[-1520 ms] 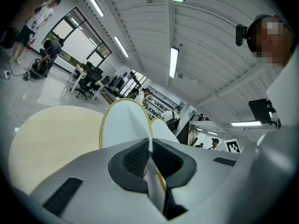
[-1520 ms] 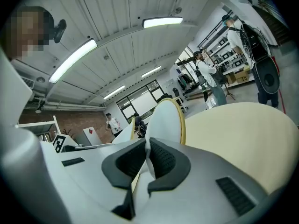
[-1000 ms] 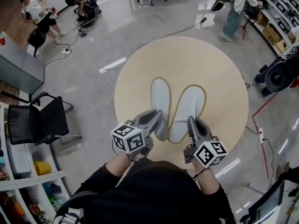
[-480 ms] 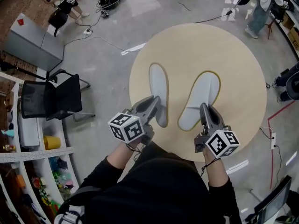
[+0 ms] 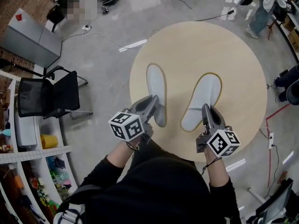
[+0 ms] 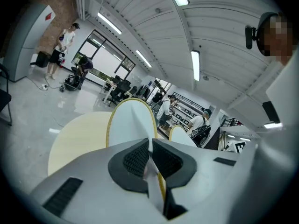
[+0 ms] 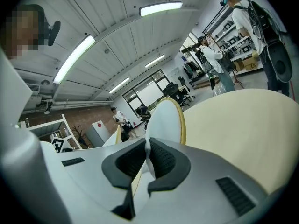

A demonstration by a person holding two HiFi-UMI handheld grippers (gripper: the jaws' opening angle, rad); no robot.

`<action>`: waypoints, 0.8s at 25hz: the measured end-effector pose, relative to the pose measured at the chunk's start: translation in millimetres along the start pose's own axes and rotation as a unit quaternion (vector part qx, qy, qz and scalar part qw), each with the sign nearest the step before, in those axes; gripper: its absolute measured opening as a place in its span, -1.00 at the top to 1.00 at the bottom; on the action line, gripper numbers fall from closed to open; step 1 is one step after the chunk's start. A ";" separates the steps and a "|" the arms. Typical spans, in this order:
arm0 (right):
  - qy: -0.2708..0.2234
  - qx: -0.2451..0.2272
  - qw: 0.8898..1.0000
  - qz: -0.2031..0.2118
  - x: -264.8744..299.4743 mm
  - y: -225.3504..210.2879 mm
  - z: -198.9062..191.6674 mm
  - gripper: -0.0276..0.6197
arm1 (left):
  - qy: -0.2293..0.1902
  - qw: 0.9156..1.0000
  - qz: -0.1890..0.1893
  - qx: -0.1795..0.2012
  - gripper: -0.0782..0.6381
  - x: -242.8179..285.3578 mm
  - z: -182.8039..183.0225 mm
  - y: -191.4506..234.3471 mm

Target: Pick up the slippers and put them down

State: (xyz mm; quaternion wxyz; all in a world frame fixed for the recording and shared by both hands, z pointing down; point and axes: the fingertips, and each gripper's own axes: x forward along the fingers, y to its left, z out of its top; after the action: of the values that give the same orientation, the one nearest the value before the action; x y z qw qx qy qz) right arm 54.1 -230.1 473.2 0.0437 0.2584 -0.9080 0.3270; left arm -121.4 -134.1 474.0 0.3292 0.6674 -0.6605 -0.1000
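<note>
Holds the left slipper by its heel in the left gripper, jaws clamped on the thin sole edge, one pad pressed on each face. Holds the right slipper the same way in the right gripper, jaws closed tight on the heel edge. Keeps both slippers over the round bench, heels toward its near edge and toes toward its middle, the left one on the left half, the right one angled out toward the right edge, bare bench between them. Cannot tell whether the toes rest on the bench or hang just clear of it. Judging by looks: light, thin and flat, pale grey with a yellow rim, probably foam or cloth. Likely soft enough to droop or flap from a heel grip, not fragile, and unlikely to slip against the ribbed pads. Best taken at the heel rim, as now, or a little further in for less sag. No container on the bench. Only a yellow tub on the shelves off to the left, contents not visible.
</note>
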 end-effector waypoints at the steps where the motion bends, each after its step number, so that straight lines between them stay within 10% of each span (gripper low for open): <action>1: -0.001 0.002 1.000 -0.006 5.4 1.4 -1.4 0.82 | 0.004 1.000 -0.005 0.000 0.68 1.6 1.4 5.8; 20: 0.006 0.001 0.999 -0.052 160.1 59.9 -19.5 0.81 | 0.087 0.992 -0.046 0.080 0.68 48.4 82.9 156.5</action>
State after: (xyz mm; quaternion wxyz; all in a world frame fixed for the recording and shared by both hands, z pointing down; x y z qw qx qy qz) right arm -115.6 -249.5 494.0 0.0656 0.3031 -0.8930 0.3262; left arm -290.9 -191.5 514.8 0.3260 0.7275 -0.6037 -0.0032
